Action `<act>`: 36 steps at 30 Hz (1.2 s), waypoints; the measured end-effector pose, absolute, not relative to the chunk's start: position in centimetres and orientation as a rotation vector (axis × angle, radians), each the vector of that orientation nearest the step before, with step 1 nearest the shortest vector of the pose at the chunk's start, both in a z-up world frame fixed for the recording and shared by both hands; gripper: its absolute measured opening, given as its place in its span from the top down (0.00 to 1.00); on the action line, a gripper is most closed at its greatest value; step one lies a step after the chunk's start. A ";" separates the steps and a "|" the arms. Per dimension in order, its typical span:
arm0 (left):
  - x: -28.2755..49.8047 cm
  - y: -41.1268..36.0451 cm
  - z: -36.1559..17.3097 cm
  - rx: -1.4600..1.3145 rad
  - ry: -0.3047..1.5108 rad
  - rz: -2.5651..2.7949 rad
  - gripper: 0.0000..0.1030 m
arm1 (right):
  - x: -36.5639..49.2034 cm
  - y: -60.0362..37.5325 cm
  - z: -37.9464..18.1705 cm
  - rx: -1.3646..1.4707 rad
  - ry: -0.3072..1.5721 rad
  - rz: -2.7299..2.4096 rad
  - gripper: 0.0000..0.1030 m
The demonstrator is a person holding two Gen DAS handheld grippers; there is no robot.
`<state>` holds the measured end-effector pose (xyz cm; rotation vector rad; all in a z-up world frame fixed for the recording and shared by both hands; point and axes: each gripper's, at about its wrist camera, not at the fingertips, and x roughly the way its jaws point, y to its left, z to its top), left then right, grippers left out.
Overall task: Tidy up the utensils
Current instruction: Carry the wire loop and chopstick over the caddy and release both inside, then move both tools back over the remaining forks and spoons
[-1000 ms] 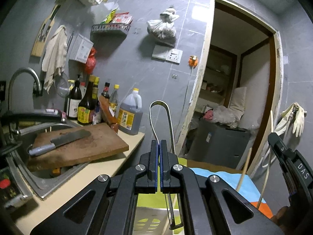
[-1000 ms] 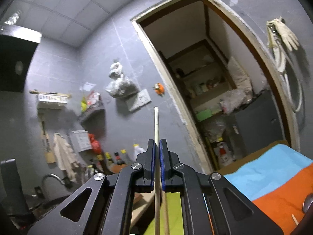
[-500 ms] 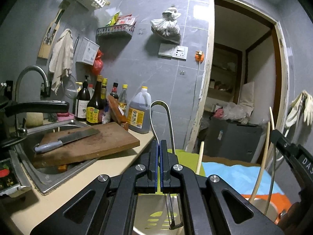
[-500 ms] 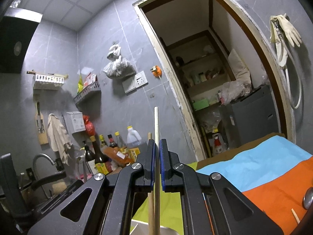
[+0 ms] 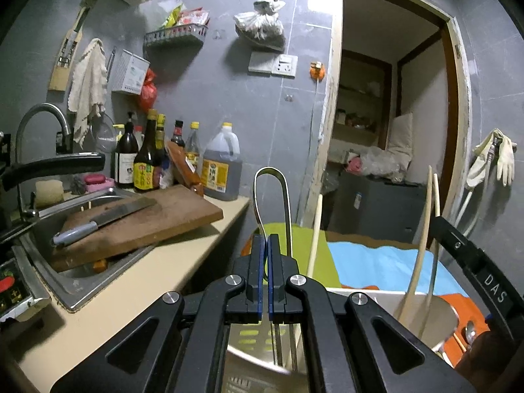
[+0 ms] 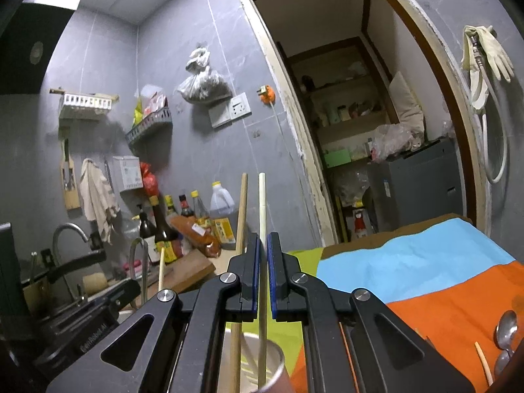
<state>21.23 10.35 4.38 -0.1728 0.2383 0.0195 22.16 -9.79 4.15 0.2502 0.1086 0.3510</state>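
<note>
In the left wrist view my left gripper [image 5: 265, 239] is shut on upright metal tongs [image 5: 271, 177]. Their loop stands above the jaws and their toothed ends reach down into a metal holder [image 5: 249, 357]. In the right wrist view my right gripper [image 6: 263, 239] is shut on a pale chopstick [image 6: 262, 203] standing upright, its lower end inside a metal cup [image 6: 276, 370]. A wooden chopstick [image 6: 241, 229] leans in the same cup just left of the jaws. Both grippers are side by side over a table with a coloured cloth [image 6: 425, 262].
Two spoons [image 6: 506, 327] and a loose chopstick [image 6: 484, 363] lie on the orange part of the cloth. Left of the table runs a counter [image 5: 131, 291] with a sink, a cutting board [image 5: 147, 222] bearing a cleaver, and several bottles [image 5: 144, 163]. A doorway [image 5: 393, 131] opens behind.
Both grippers have come down. The holder and cup have come into view under them, and the tongs' ends and the chopstick's lower end now reach inside.
</note>
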 end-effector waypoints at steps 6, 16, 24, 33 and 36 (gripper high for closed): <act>21.1 10.6 4.1 -0.182 0.302 -0.006 0.98 | 21.6 -9.8 3.9 0.223 0.139 0.363 0.95; 19.3 10.5 5.6 -0.205 0.306 -0.074 0.96 | 20.3 -10.7 4.6 0.227 0.144 0.373 0.80; 17.8 9.1 7.9 -0.218 0.286 -0.135 0.72 | 18.7 -13.3 6.8 0.241 0.122 0.341 0.66; 15.5 5.4 9.8 -0.177 0.248 -0.228 0.40 | 15.0 -19.2 8.6 0.202 0.110 0.295 0.25; 15.1 4.1 9.7 -0.175 0.259 -0.261 0.33 | 13.7 -21.1 8.5 0.157 0.110 0.262 0.20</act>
